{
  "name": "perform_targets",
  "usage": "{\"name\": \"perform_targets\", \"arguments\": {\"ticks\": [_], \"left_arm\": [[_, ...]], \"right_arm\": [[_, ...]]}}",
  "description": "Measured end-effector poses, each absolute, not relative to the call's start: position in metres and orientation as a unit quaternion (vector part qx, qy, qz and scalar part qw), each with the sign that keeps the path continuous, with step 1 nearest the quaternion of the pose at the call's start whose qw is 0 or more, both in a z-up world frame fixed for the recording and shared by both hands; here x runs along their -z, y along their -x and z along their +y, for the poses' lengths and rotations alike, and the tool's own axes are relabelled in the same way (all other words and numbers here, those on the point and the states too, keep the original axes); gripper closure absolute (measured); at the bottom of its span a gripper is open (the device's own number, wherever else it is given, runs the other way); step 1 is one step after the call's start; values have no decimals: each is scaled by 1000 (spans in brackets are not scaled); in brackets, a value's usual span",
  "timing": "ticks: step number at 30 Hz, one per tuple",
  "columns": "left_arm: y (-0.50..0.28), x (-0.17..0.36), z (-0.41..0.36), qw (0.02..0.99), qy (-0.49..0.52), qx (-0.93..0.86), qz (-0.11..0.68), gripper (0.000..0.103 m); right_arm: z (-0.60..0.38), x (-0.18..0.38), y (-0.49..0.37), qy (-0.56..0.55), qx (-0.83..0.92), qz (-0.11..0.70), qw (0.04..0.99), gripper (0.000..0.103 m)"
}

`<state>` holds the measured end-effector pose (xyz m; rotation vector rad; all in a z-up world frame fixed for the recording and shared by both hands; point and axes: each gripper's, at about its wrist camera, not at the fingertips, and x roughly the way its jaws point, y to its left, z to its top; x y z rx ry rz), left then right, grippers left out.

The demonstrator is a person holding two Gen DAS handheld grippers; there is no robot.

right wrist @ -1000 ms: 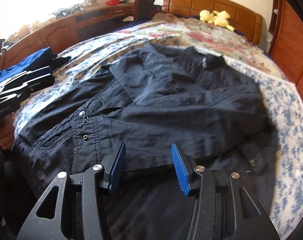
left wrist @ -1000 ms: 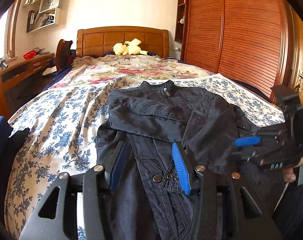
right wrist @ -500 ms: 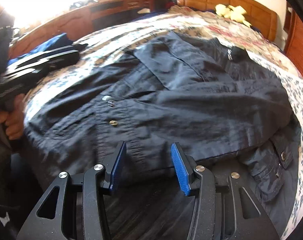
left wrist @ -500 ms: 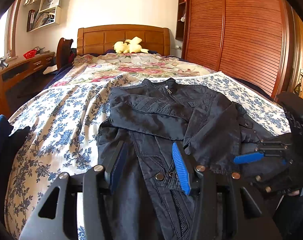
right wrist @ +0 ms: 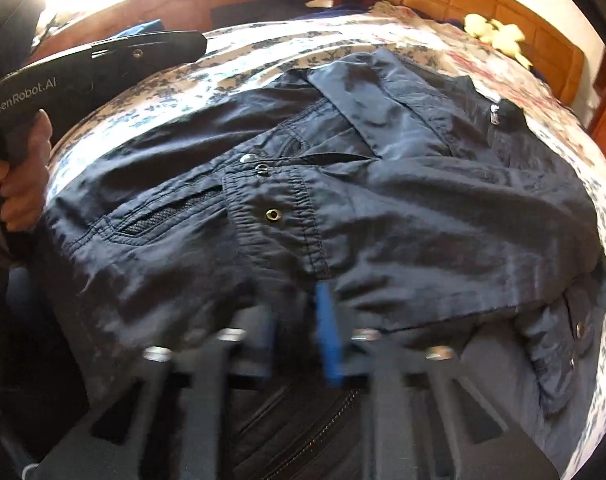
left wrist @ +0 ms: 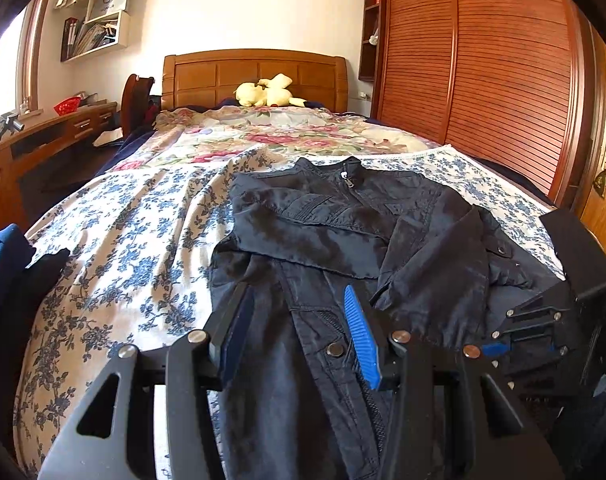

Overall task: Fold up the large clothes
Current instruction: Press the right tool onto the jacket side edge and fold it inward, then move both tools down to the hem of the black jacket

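Note:
A dark navy jacket (left wrist: 343,232) lies on the bed with both sleeves folded across its chest; it also shows in the right wrist view (right wrist: 383,184). My left gripper (left wrist: 299,324) is open over the jacket's lower hem, near the snap buttons. My right gripper (right wrist: 295,336) is blurred by motion, its blue pads close together at the jacket's bottom hem; fabric seems to lie between them. The right gripper also shows in the left wrist view (left wrist: 519,340), low at the jacket's right edge. The left gripper shows in the right wrist view (right wrist: 103,60), held in a hand.
The bed has a blue floral sheet (left wrist: 123,248) and a floral quilt (left wrist: 271,136) further back. A yellow plush toy (left wrist: 267,94) sits at the headboard. A wooden desk (left wrist: 43,136) runs along the left. A wooden wardrobe (left wrist: 483,60) stands right. Blue clothing (left wrist: 3,256) lies at the left.
My right gripper has moved forward and down to the jacket's hem, and its jaws have narrowed from wide open. My left gripper has stayed open, shifting slightly.

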<state>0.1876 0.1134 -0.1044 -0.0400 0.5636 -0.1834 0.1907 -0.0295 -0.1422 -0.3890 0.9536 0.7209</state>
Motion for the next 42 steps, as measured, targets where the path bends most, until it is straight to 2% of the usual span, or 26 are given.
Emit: {"name": "perform_targets", "arguments": {"ticks": [13, 14, 16, 17, 18, 27, 35, 42], "left_arm": [[-182, 107, 134, 958, 29, 71, 277, 57], [-182, 108, 134, 958, 29, 69, 278, 57], [-179, 109, 135, 957, 27, 67, 282, 57], [-178, 109, 135, 957, 27, 67, 282, 57], [-176, 109, 134, 957, 26, 68, 282, 57], [-141, 104, 122, 955, 23, 58, 291, 57], [-116, 119, 106, 939, 17, 41, 340, 57], [-99, 108, 97, 933, 1, 29, 358, 57]], "right_arm": [[4, 112, -212, 139, -353, 420, 824, 97], [2, 112, -211, 137, -350, 423, 825, 92], [-4, 111, -207, 130, -354, 425, 823, 75], [-8, 109, -204, 130, -353, 423, 825, 60], [-15, 107, -200, 129, -350, 418, 828, 55], [-103, 90, -176, 124, -287, 408, 858, 53], [-194, 90, -162, 99, -216, 413, 879, 53], [-256, 80, -144, 79, -176, 410, 891, 53]]}}
